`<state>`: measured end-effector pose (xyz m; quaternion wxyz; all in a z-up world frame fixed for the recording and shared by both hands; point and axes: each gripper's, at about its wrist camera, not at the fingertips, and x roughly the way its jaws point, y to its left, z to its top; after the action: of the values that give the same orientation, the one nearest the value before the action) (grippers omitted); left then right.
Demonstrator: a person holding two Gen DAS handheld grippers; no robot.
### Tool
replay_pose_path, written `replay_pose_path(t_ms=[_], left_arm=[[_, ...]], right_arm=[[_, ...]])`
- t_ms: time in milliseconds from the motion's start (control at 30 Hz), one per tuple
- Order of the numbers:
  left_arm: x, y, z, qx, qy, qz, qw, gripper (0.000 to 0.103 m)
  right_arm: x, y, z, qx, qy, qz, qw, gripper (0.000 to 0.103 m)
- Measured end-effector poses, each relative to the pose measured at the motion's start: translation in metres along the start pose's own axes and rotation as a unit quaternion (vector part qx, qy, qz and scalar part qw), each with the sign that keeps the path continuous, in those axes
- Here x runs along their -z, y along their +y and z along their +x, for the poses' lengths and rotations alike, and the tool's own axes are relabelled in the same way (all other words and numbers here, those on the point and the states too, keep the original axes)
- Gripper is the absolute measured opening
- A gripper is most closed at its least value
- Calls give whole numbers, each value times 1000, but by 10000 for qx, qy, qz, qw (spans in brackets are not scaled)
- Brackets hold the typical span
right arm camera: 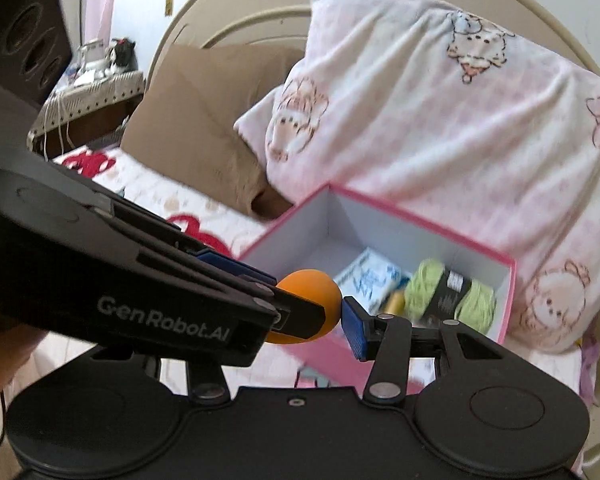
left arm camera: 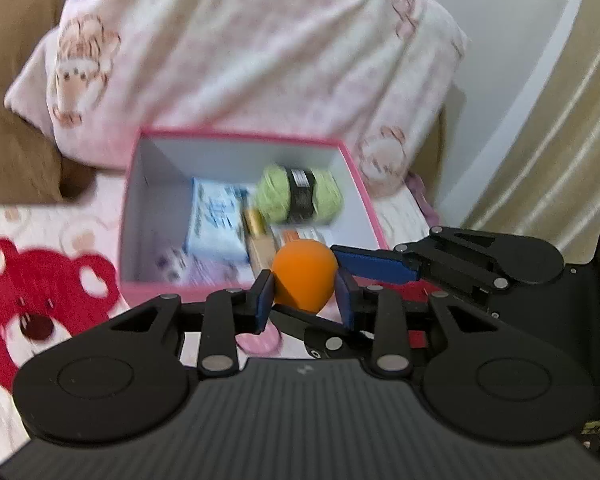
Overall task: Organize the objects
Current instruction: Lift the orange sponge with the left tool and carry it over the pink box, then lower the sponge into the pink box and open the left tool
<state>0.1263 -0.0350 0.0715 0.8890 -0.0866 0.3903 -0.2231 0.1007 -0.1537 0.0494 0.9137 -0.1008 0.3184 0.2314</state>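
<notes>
The orange ball (left arm camera: 304, 276), smooth and matte, sits pinched between the left gripper's (left arm camera: 305, 298) blue pads, just in front of the pink box (left arm camera: 236, 138). The right gripper (right arm camera: 336, 322) seems also to touch it, jaws narrow, though blur hides the contact.

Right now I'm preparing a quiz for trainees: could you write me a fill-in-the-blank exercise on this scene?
1. The left gripper is shut on a ball coloured ___.
2. The green yarn lies ___ the box.
3. The rim of the box is coloured ___.
Missing words: orange; inside; pink.
</notes>
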Motion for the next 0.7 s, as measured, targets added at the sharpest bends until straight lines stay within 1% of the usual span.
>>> replay_pose_path(t_ms=[133, 267, 367, 500, 567, 633, 700], left_arm=[[-29, 11, 14, -137, -169, -153, 9996, 31], [-44, 27, 36, -217, -243, -281, 9991, 31], [-43, 45, 53, -191, -194, -468, 9985, 31], [-39, 67, 73, -127, -161, -593, 9980, 31], [-36, 75, 83, -36, -149, -649, 9978, 31], [-31, 82, 94, 96, -103, -772, 9969, 31], [-27, 86, 108, 210, -64, -841, 9962, 31]], right_arm=[[-26, -13, 22, 53, -85, 305, 9995, 52], [-40, -35, 54, -122, 96, 757, 9970, 52], [-39, -43, 80, -295, 349, 976, 9942, 52], [-32, -44, 106, -366, 456, 1003, 9932, 52], [-26, -48, 116, -379, 468, 1044, 9927, 51], [-20, -55, 126, -422, 567, 1100, 9914, 51], [-15, -59, 135, -377, 655, 1036, 9917, 51]])
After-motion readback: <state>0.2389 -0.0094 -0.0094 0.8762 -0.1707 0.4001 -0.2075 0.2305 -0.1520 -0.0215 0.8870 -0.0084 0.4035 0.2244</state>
